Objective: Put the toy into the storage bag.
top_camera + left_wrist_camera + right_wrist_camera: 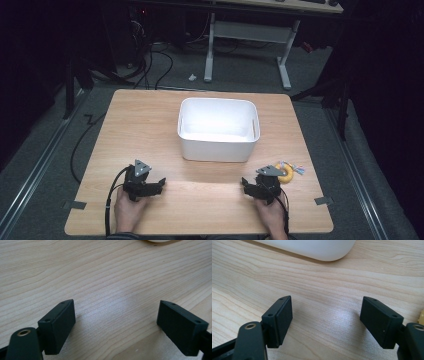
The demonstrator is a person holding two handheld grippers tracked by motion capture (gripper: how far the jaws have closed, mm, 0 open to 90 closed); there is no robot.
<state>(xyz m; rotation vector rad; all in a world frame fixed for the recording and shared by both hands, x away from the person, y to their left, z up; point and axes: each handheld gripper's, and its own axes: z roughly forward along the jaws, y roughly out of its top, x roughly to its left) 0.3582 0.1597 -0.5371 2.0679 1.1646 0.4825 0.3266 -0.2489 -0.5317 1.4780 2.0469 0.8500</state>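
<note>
High view, left gripper (161, 183) and right gripper (244, 183) low over wooden table (150, 125), jaws of both spread wide on nothing, yellow ring toy (287, 173) just beside right gripper, white bin (218, 146) beyond.

Bright tabletop, dark room around it

In the high view, overhead light falls on the tabletop (200, 200) and glares off the white bin (218, 129), whose inside looks washed out; the surroundings sink into murk, perhaps underexposed. Both gripper views are sharp nearby, with soft sheen on the wood.

One white bin (218, 131), one yellow ring toy (287, 173) — two grippers.
</note>
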